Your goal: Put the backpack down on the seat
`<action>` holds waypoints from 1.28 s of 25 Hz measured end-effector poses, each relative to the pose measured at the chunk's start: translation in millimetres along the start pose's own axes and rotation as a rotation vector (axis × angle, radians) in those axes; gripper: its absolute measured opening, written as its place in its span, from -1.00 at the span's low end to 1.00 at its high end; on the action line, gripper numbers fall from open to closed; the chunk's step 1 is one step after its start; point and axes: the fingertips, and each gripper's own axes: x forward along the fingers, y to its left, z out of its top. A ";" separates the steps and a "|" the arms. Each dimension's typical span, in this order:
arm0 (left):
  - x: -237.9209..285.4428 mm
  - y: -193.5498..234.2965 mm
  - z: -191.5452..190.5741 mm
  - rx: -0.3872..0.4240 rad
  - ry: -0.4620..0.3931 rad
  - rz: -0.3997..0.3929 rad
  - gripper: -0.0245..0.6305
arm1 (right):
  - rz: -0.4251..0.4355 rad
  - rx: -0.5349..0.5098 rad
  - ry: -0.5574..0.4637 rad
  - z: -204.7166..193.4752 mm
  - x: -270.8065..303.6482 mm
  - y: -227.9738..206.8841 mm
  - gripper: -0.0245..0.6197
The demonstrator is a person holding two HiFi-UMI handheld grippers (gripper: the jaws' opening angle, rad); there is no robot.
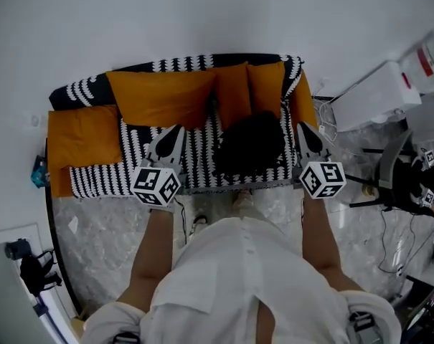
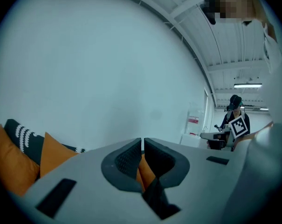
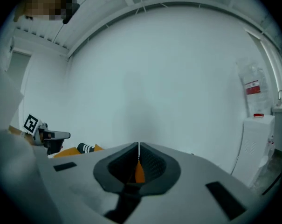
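Note:
A black backpack [image 1: 251, 143] lies on the seat of a black-and-white patterned sofa [image 1: 141, 153], in front of its orange cushions [image 1: 163, 95]. My left gripper [image 1: 175, 129] hangs over the seat to the left of the backpack, apart from it. Its jaws are shut with nothing between them [image 2: 143, 141]. My right gripper [image 1: 305, 126] hangs by the sofa's right end, just right of the backpack. It is shut and empty too [image 3: 139, 146]. Both gripper views look at the white wall, with orange cushions [image 2: 10, 164] low in the left one.
A white cabinet [image 1: 378, 95] and an office chair [image 1: 396, 170] stand right of the sofa, with cables on the marble floor [image 1: 105, 228]. Another person [image 2: 234, 110] with a marker cube stands far right. Dark gear [image 1: 30, 271] sits at lower left.

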 end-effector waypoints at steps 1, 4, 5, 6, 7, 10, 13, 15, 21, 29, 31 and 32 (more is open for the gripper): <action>-7.5 2.4 7.9 -0.002 -0.023 0.008 -0.80 | -0.003 -0.001 -0.017 7.0 -4.9 0.4 -0.85; -27.9 6.7 28.6 0.016 -0.072 0.012 -0.80 | -0.006 0.042 -0.074 25.8 -18.8 -0.6 -0.86; -34.9 8.1 34.1 0.028 -0.082 0.012 -0.80 | -0.009 0.065 -0.092 31.2 -23.3 -1.2 -0.87; -42.4 9.8 38.9 0.039 -0.091 0.014 -0.80 | -0.014 0.077 -0.103 35.4 -27.3 -1.2 -0.87; -49.6 11.9 43.0 0.047 -0.100 0.019 -0.80 | -0.018 0.078 -0.108 38.8 -30.3 -0.1 -0.87; -65.3 18.9 51.3 0.054 -0.123 0.039 -0.80 | -0.014 0.041 -0.112 47.6 -34.0 7.8 -0.87; -73.9 22.0 56.0 0.040 -0.145 0.049 -0.80 | -0.006 0.002 -0.120 54.2 -34.6 16.9 -0.87; -77.3 21.5 58.5 0.033 -0.155 0.048 -0.80 | 0.005 -0.024 -0.116 55.7 -33.9 23.4 -0.87; -85.4 21.4 62.7 0.015 -0.176 0.045 -0.80 | 0.028 -0.062 -0.105 55.9 -35.5 37.3 -0.87; -92.7 20.7 62.8 0.018 -0.178 0.052 -0.80 | 0.035 -0.067 -0.103 56.3 -38.3 38.6 -0.87; -94.3 21.4 63.2 0.019 -0.177 0.053 -0.80 | 0.037 -0.074 -0.101 57.0 -38.1 40.9 -0.87; -95.1 21.8 63.5 0.020 -0.177 0.054 -0.80 | 0.038 -0.079 -0.101 57.3 -38.1 42.2 -0.87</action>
